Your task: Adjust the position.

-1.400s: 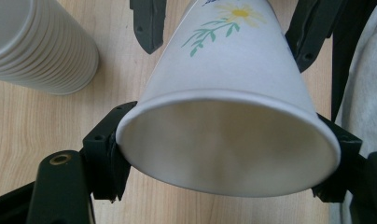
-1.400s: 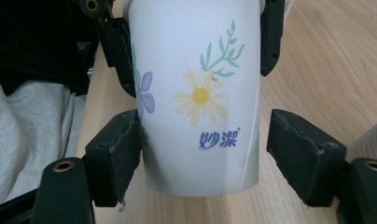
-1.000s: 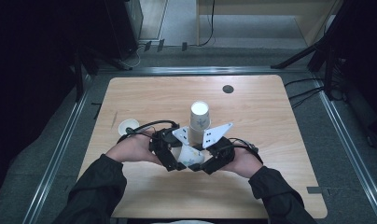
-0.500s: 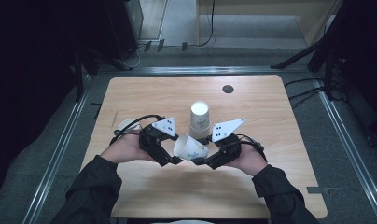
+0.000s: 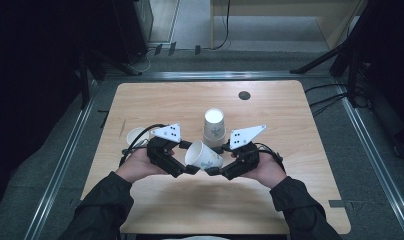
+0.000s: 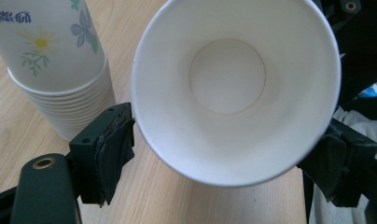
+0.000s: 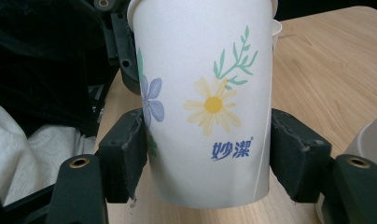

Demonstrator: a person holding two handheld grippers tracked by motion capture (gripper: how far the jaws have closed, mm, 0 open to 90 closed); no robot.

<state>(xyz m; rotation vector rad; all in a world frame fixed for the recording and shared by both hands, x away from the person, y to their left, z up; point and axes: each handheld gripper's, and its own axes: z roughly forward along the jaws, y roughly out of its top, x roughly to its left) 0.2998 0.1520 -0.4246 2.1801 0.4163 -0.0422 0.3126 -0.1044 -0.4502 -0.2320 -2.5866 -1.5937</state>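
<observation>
One cup [image 5: 204, 156] clamped near base in right gripper [image 5: 213, 171]; left gripper [image 5: 192, 170] jaws just been opening, seemingly off rim. Could crush, slip, or knock far stack [image 5: 213, 127].

1. Blue Chinese characters reading "妙潔", followed by a small registered-trademark sign, stand on the side of the paper cup [image 7: 203, 100], just under its printed yellow daisy, in the right gripper view.
2. Blue characters of the same kind stand on the top cup of the cup stack [image 6: 53, 60] in the left gripper view, above a yellow flower; they are cut off at the frame's edge and cannot be fully read.
</observation>
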